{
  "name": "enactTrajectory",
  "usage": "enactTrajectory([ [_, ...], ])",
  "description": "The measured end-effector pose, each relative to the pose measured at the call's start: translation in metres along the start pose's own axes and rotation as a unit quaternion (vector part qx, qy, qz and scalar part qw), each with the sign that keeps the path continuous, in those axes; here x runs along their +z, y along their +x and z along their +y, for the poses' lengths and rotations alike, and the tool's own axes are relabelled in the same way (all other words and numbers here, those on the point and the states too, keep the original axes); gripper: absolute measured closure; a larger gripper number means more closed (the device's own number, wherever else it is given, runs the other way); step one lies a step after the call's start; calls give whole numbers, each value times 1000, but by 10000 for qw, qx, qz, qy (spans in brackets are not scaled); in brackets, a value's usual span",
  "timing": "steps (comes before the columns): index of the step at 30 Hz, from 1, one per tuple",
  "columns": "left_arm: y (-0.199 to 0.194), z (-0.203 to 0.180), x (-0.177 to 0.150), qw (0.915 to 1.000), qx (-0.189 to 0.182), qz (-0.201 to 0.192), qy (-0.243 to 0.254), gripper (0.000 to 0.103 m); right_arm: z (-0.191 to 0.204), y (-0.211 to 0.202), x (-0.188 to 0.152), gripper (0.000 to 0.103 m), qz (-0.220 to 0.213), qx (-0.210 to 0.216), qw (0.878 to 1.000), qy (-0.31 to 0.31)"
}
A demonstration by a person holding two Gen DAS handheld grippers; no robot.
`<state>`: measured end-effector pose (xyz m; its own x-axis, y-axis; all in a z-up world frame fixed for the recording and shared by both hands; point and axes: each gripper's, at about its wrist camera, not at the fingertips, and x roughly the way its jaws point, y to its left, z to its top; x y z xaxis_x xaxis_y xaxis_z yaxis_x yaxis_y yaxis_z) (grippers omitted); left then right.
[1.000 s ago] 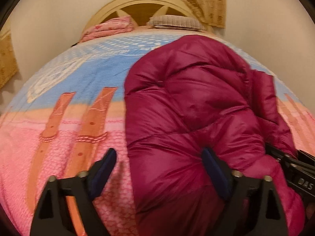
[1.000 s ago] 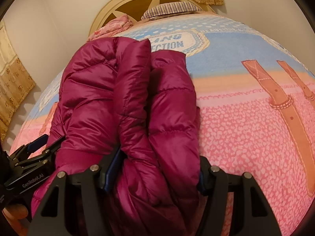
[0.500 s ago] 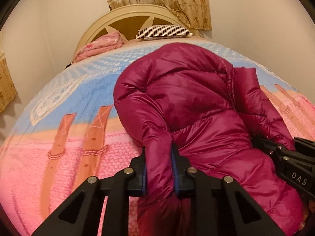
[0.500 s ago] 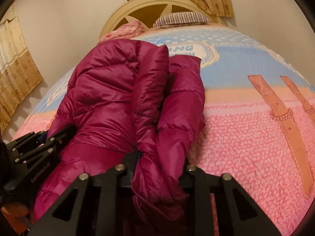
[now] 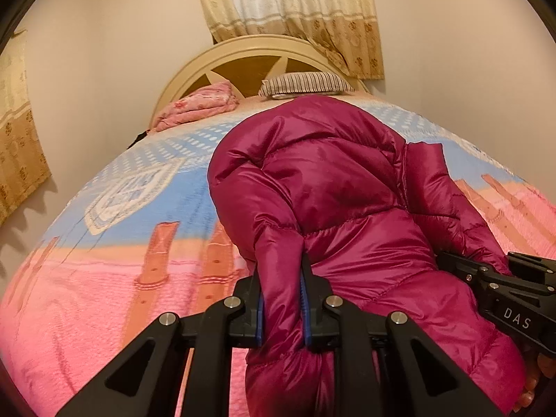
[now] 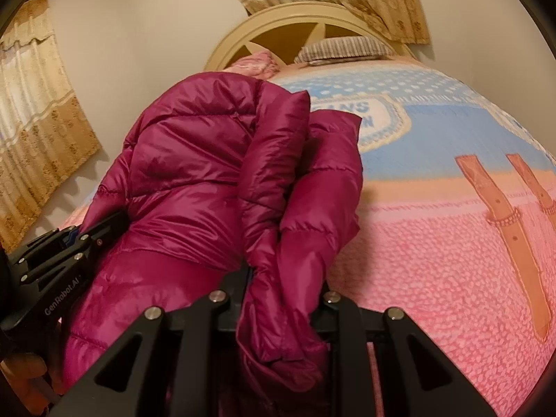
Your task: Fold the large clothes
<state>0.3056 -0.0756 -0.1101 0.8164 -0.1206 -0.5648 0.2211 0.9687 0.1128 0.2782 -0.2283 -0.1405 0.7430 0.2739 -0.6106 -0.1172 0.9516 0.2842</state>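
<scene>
A magenta quilted down jacket (image 5: 340, 187) lies lengthwise on the bed, its near end raised. My left gripper (image 5: 281, 299) is shut on a fold at the jacket's near left edge. My right gripper (image 6: 283, 299) is shut on bunched fabric at the near right edge of the jacket (image 6: 194, 160), with a folded-in sleeve (image 6: 323, 194) running up from it. The right gripper also shows in the left wrist view (image 5: 504, 295), and the left gripper in the right wrist view (image 6: 59, 257). The jacket's underside and far hem are hidden.
The bed (image 5: 87, 278) has a pink, orange and blue cover. A striped pillow (image 5: 305, 83) and a folded pink blanket (image 5: 198, 107) lie by the arched headboard (image 5: 243, 59). Curtains (image 5: 288, 10) hang behind, and a wall is close on the left.
The left gripper went from open to shut on the jacket's left edge. The right gripper closed tighter on the right edge. Both have lifted, raising the jacket's near end.
</scene>
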Motion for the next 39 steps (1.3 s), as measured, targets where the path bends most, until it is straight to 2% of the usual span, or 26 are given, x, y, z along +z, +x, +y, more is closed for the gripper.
enactTrajectory([
  [7,-19,37,-3,9995,228,-89,-195,87,30,3,7,80,-53,246,9994,-237],
  [24,-43,123,-33,9944,715,-35,-779,87,99,32,7,80,180,668,9941,-835],
  [39,-43,176,-65,9870,1039,113,-1225,87,151,58,2,80,422,875,9865,-1320],
])
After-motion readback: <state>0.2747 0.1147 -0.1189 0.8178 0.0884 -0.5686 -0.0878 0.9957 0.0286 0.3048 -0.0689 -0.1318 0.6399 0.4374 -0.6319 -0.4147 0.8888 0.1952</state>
